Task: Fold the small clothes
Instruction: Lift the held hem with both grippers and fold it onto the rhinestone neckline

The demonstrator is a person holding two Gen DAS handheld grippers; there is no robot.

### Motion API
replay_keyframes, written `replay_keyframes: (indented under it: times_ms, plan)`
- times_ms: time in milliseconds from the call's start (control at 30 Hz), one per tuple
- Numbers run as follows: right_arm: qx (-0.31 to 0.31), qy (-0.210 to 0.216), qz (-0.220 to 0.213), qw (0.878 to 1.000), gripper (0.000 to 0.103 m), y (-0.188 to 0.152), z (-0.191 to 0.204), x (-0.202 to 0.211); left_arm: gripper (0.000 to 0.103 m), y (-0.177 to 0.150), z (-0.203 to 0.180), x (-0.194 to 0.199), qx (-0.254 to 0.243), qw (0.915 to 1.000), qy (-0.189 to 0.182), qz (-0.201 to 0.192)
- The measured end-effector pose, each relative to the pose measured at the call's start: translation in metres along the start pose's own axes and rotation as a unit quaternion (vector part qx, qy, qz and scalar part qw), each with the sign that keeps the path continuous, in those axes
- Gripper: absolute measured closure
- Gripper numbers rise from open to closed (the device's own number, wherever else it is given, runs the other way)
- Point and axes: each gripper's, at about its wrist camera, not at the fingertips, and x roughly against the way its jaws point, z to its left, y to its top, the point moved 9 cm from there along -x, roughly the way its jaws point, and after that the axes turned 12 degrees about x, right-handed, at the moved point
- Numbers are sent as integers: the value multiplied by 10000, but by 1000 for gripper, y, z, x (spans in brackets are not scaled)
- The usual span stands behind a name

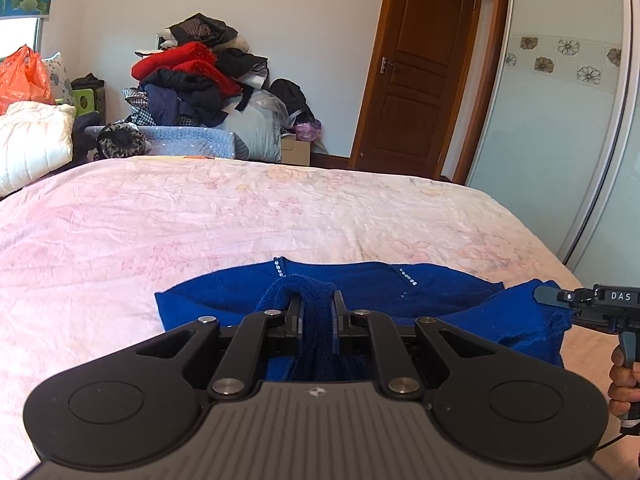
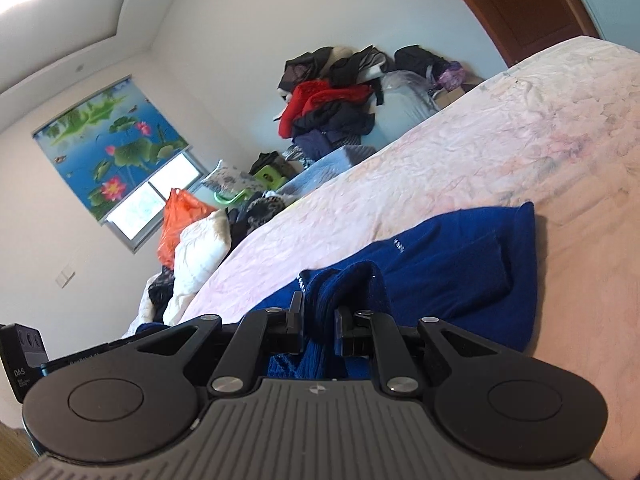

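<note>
A royal-blue knit garment (image 1: 360, 284) with small sparkly studs lies on the pink bedspread (image 1: 200, 216), near the bed's front edge. My left gripper (image 1: 316, 308) is shut on a bunched fold of its blue fabric, lifted a little off the rest. In the right wrist view the same blue garment (image 2: 448, 264) spreads across the bedspread (image 2: 480, 152), and my right gripper (image 2: 318, 310) is shut on another bunch of its fabric. The right gripper's body (image 1: 596, 304), held by a hand (image 1: 624, 376), shows at the right edge of the left wrist view, at the garment's right end.
A heap of red, black and dark clothes (image 1: 192, 80) is piled beyond the bed's far side. A white quilted cushion (image 1: 32, 140) and an orange plastic bag (image 1: 24, 76) sit at the left. A wooden door (image 1: 420, 64) and a sliding wardrobe panel (image 1: 560, 100) stand at the right.
</note>
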Motion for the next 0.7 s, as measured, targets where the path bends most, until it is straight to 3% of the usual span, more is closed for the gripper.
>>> replay_keyframes:
  times_ms: [333, 567, 700]
  plan:
    - [-425, -252, 84, 9987, 85, 14, -51, -61, 91, 15, 13, -77, 43, 9988, 362, 312]
    - [-696, -421, 351, 9961, 85, 3, -77, -105, 91, 11, 32, -129, 265, 9950, 618, 739]
    - [-793, -456, 480, 9946, 85, -2, -86, -117, 90, 6, 43, -143, 538, 9920, 575, 987]
